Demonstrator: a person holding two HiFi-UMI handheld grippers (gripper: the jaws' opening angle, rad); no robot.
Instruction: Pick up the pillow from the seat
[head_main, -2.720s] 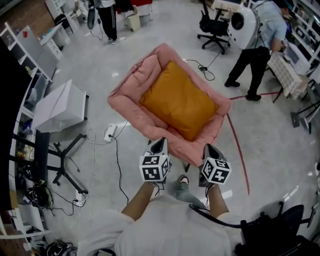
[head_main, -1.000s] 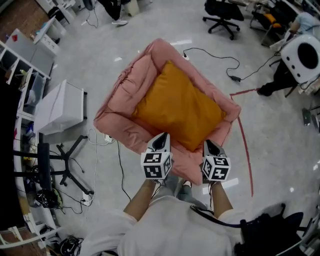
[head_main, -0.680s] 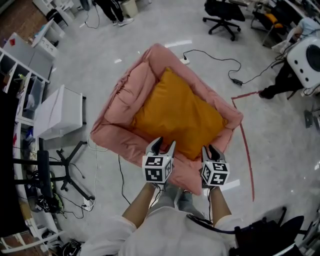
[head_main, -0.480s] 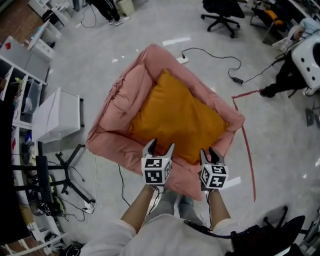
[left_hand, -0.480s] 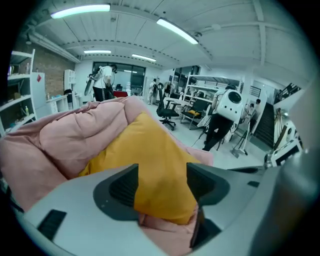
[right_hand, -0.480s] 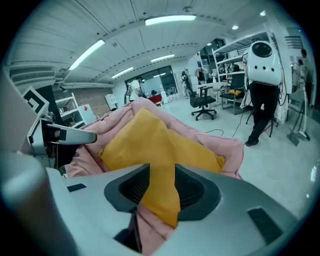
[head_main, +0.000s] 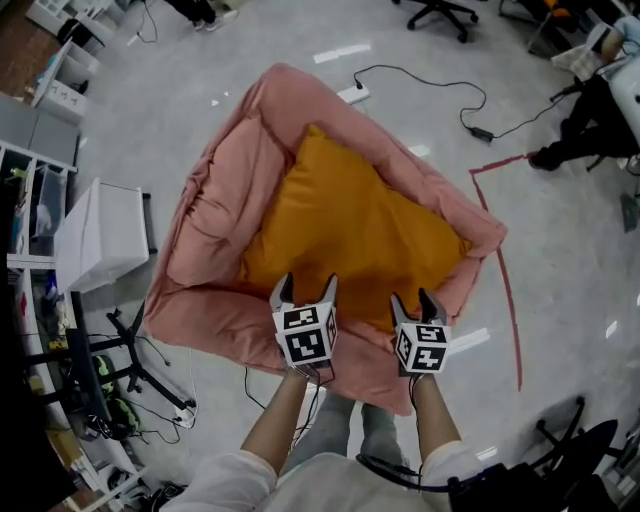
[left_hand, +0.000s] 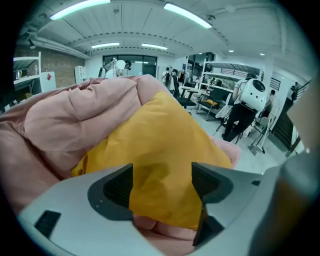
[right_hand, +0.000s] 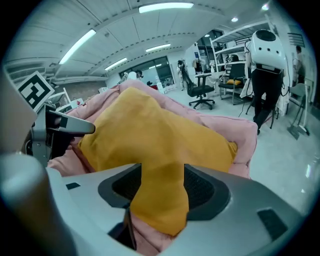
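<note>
Office-floor seat (head_main: 215, 190); pillow (head_main: 350, 220) looked soft, light, floppy. Left gripper (head_main: 306, 288) and right gripper (head_main: 413, 300) were opening around its lower-centre edge, probably the best grab spot.

Orange pillow (head_main: 350, 230), pink seat (head_main: 215, 180) (both plain), grey floor (head_main: 570, 290), red line (head_main: 508, 300)

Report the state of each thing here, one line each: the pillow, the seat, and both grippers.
pillow, lying in the seat, not lifted yet.
seat, on the floor, its raised rim around the pillow.
left gripper, jaws opening, pillow's near edge between them, not clamped.
right gripper, jaws opening, pillow's near corner between them, not clamped.
</note>
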